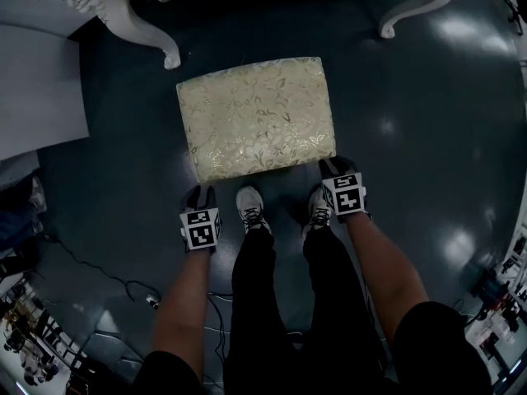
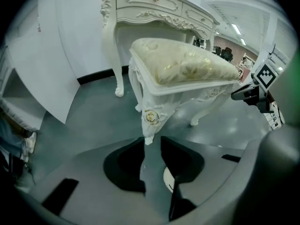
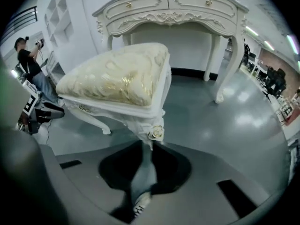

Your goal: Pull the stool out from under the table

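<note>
The floor point(image 1: 428, 138) is dark, glossy blue-grey and throws back soft patches of ceiling light; on it the stool point(image 1: 255, 118) — cream cushion with a gold leaf pattern, white carved legs — stands at 12 o'clock from the person's shoes point(image 1: 251, 208), its near edge just beside them and its far edge just short of the desk point(image 3: 173, 13), whose curled white legs show at 11 and 1 o'clock in the head view; a white panel point(image 1: 41, 81) fills 9 o'clock and a thin cable point(image 1: 99, 274) trails at 7 o'clock; the left hand-held gripper point(image 2: 153, 138) sits at the stool's near-left corner with its jaws partly apart, the leg's foot at their tips and bare floor showing beside it — nothing clamped; the right hand-held gripper point(image 3: 147, 144) is closed to a narrow gap on the foot of the near-right leg.
</note>
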